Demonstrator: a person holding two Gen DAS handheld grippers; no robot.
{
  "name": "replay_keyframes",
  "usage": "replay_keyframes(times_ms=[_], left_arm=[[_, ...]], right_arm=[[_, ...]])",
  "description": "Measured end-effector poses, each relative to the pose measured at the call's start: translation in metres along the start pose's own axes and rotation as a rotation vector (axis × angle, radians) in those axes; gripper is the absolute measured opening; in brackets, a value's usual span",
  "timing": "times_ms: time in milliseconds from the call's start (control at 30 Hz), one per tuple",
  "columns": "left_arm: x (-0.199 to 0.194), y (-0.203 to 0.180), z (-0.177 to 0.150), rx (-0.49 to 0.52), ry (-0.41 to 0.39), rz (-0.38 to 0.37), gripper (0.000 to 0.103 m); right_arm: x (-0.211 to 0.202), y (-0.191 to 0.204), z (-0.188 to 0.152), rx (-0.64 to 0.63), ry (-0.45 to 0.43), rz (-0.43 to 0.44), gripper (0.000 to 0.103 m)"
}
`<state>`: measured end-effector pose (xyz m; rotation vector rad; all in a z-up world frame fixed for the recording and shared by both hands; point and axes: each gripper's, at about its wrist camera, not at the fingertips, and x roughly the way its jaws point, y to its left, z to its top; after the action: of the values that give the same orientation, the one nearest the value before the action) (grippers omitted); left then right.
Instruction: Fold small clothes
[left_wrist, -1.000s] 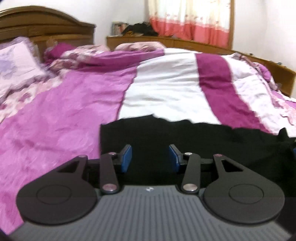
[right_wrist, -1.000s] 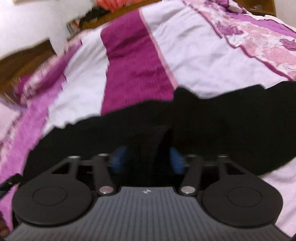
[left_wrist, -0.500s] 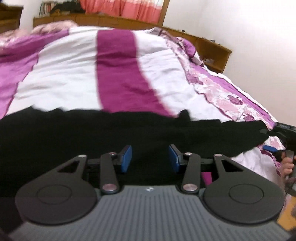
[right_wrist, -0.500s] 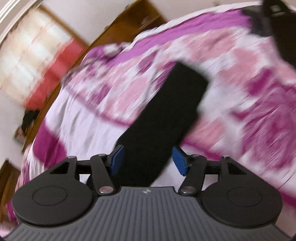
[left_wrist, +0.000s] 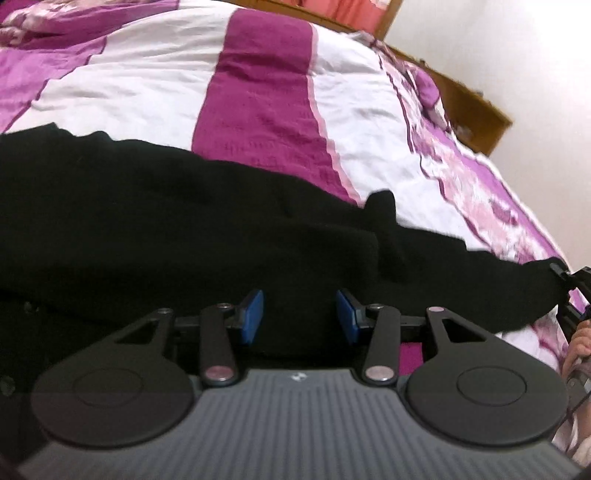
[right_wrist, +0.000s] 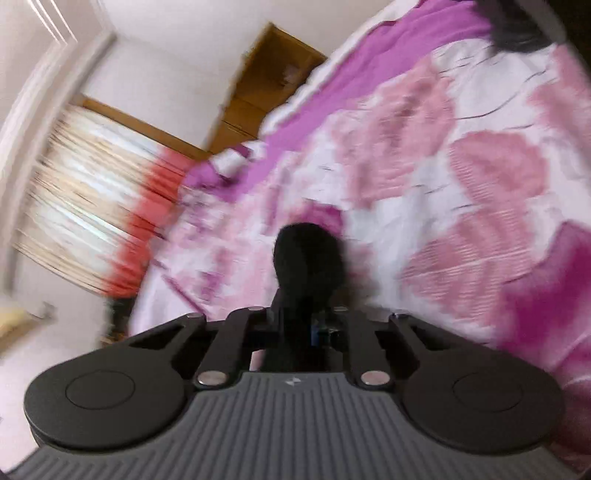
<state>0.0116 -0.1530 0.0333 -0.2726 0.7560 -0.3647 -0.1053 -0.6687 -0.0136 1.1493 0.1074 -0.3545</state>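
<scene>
A black garment (left_wrist: 184, 221) lies spread across the purple and white bedspread (left_wrist: 258, 92), one sleeve stretched out to the right. My left gripper (left_wrist: 299, 317) hovers low over the garment's near edge, its blue pads apart with nothing pinched between them. The right gripper (right_wrist: 314, 328) has its jaws closing on the sleeve's end (right_wrist: 308, 254), which sticks out past the fingers as a dark bunch. In the left wrist view that right gripper (left_wrist: 565, 284) shows at the far right edge, at the sleeve's tip, with a hand (left_wrist: 580, 343) below it.
A wooden bed frame (left_wrist: 469, 99) runs along the bed's far right side by a white wall. A red and cream curtain (right_wrist: 92, 206) and a wooden cabinet (right_wrist: 273, 81) stand beyond the flowered quilt (right_wrist: 461, 155). The right wrist view is blurred.
The left gripper swung right along the garment, from its left part to near the sleeve. The right gripper rolled, moved out to the sleeve's end and went from open to shut on it.
</scene>
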Motion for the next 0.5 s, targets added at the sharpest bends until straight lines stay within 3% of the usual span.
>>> replay_keyframes(times_ms=[233,400,500], left_arm=[[-0.007,0.028,0.006,-0.214,-0.019,-0.046,0.046],[-0.034,0.055,0.010,-0.243,-0.047,-0.060,0.046],[-0.050,0.089,0.017,-0.354,-0.071,-0.194,0.069]], right_arm=[[-0.002,0.079,-0.034,-0.226,0.007,0.265,0.012],[-0.017,0.161,-0.107,-0.441,0.116,0.399,0.012],[-0.019,0.192,-0.169,-0.550,0.229,0.404,0.012]])
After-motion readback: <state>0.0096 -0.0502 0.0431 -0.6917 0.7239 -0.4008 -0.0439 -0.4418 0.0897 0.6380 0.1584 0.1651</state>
